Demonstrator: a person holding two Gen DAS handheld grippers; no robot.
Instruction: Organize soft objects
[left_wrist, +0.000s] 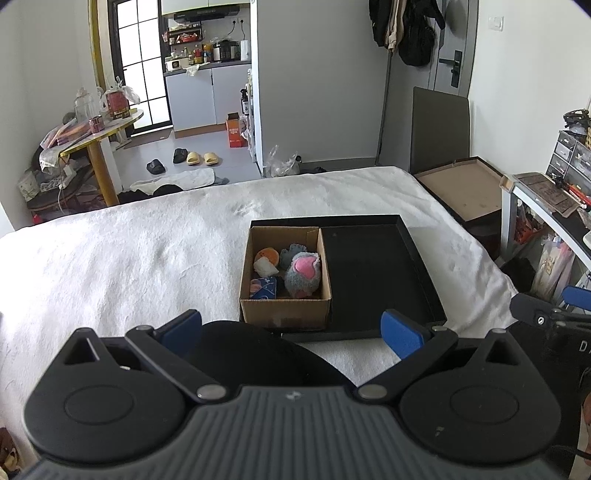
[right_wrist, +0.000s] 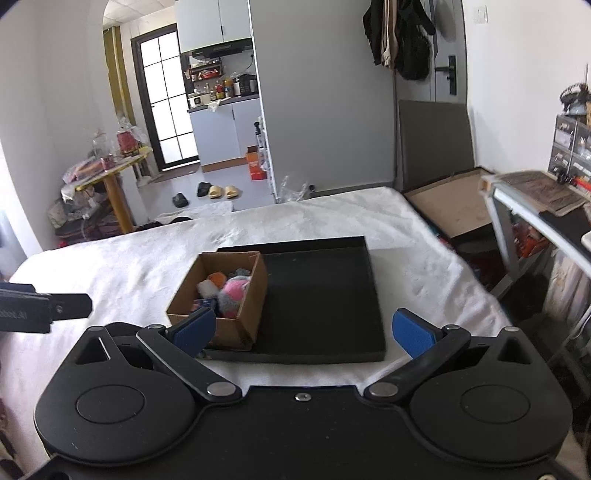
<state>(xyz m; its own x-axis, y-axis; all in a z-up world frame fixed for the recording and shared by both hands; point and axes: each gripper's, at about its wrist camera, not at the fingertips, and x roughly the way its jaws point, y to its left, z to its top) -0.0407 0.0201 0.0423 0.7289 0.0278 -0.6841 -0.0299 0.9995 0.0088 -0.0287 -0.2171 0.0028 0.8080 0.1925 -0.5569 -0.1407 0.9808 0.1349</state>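
Item one, my left gripper (left_wrist: 291, 332): I held it above the white bedcover (left_wrist: 129, 258), jaws spread wide with nothing between the blue pads (left_wrist: 400, 334); a dark rounded shape sat just under it, which I could not identify. Item two, cardboard box (left_wrist: 284, 308): it stood in the left half of the black tray (left_wrist: 384, 280), touching the tray's left wall. Contents, left to right: an orange-and-white soft toy (left_wrist: 266, 260), a blue patterned soft piece (left_wrist: 263, 288) in the near corner, a grey plush (left_wrist: 293, 253) at the back, and a grey-and-pink plush (left_wrist: 303, 275) against the right wall. The tray's right half showed bare black floor. Item three, my right gripper (right_wrist: 304, 332): I held it near the tray's front edge, jaws likewise wide apart and carrying nothing.
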